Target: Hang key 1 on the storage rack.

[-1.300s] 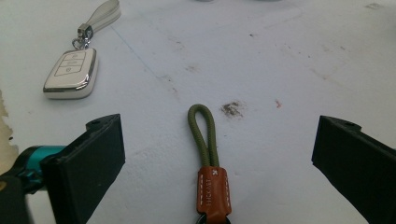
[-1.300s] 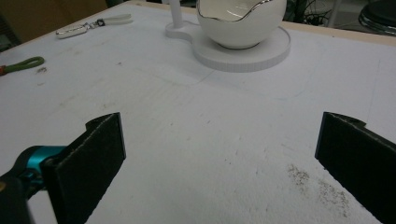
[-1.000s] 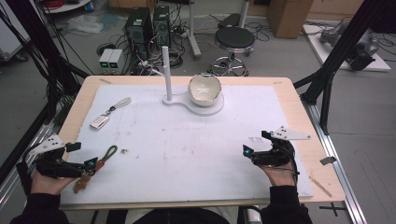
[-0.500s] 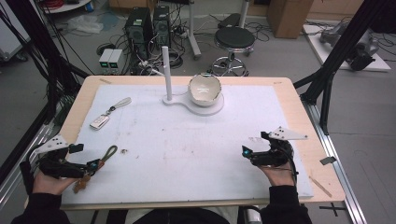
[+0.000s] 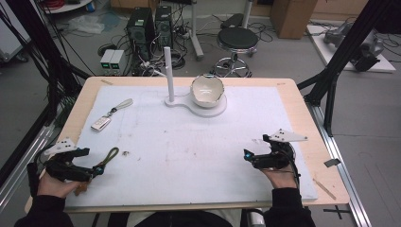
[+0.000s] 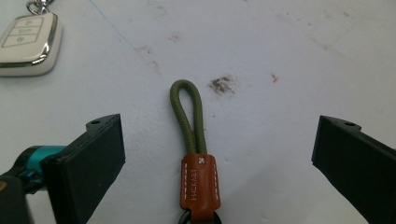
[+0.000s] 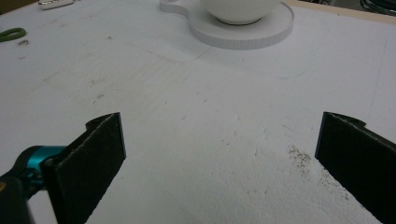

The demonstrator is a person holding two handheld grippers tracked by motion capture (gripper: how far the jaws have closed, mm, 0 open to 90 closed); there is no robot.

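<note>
Jaws of the left gripper (image 6: 212,163) are spread wide either side of the olive lanyard (image 6: 189,116), lying flat at the mat's near-left; probably lined up for a pinch. Right gripper (image 7: 219,158) is likewise held wide, idle over bare mat.

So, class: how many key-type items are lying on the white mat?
2. A white car key fob lies at the mat's far left; a green-loop keychain strap lies near-left, between the open jaws of the left hand-held gripper. None seems hidden.
</note>
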